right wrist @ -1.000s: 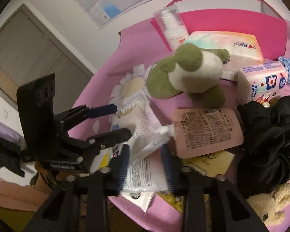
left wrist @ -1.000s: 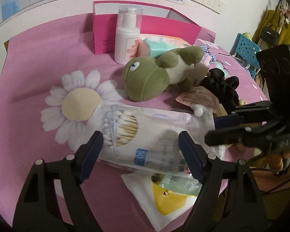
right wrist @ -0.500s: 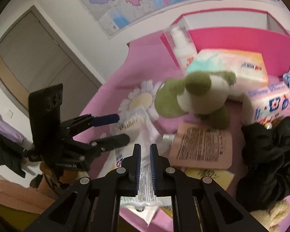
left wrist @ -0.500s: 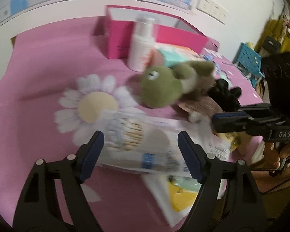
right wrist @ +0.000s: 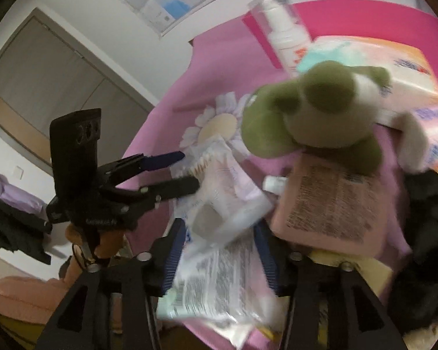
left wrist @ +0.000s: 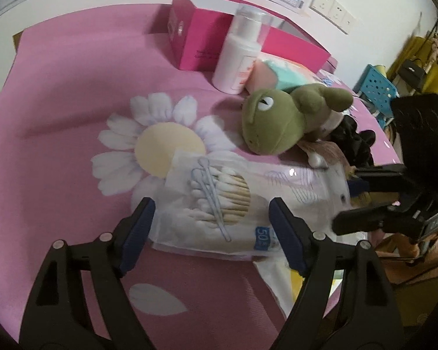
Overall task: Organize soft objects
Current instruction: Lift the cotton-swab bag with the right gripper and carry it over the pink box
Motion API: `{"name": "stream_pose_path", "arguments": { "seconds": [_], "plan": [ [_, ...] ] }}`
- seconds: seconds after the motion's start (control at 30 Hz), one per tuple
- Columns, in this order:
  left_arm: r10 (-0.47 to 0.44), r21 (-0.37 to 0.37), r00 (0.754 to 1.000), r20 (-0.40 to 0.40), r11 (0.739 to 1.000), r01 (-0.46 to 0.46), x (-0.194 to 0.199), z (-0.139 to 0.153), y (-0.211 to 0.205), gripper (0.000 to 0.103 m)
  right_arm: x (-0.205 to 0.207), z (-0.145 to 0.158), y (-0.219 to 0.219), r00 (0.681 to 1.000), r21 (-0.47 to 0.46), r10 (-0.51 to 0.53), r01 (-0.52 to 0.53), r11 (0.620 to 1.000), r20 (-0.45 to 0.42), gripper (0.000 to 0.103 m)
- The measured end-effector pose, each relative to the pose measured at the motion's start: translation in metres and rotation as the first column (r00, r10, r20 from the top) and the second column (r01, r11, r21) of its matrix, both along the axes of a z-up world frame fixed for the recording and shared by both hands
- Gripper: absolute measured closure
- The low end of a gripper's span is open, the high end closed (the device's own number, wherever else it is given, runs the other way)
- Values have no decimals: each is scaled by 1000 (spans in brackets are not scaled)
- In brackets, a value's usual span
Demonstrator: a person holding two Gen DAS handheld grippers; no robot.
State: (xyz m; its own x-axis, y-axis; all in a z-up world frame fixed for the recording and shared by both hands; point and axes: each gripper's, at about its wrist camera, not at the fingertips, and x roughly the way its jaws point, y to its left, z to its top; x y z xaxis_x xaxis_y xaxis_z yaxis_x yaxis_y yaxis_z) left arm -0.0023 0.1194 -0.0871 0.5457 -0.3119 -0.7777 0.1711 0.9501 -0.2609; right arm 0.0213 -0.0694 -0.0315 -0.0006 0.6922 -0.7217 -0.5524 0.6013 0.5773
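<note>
A clear bag of cotton swabs lies on the pink flowered cloth. My left gripper is open, its fingers straddling the bag's near end. My right gripper is open around the bag's other end; it also shows in the left wrist view. A green plush frog lies just beyond the bag, seen too in the right wrist view. A black scrunchie sits right of the frog.
A pink box, a white pump bottle and a tissue pack stand at the back. A pink pouch, a floral tissue pack and flat packets crowd the near right edge. A blue stool stands beyond.
My right gripper was shut half a second ago and has opened around the bag's end. My left gripper has shifted left and closer over the bag, staying open.
</note>
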Motion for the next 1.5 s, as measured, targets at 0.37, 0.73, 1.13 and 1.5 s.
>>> {"name": "stream_pose_path", "arguments": {
  "seconds": [0.37, 0.73, 1.13, 1.5],
  "plan": [
    [12, -102, 999, 38, 995, -8, 1, 10, 13, 23, -4, 38, -1, 971, 17, 15, -19, 1000, 239, 92],
    [-142, -241, 989, 38, 959, 147, 34, 13, 0, 22, 12, 61, -28, 958, 57, -15, -1, 998, 286, 95],
    [-208, -218, 970, 129, 948, 232, 39, 64, -34, 24, 35, 93, -55, 949, 132, -81, 42, 990, 304, 95],
    [-193, -42, 940, 283, 976, 213, 84, 161, -54, 24, 108, 144, -67, 913, 214, -182, 108, 971, 365, 94]
  ]
}}
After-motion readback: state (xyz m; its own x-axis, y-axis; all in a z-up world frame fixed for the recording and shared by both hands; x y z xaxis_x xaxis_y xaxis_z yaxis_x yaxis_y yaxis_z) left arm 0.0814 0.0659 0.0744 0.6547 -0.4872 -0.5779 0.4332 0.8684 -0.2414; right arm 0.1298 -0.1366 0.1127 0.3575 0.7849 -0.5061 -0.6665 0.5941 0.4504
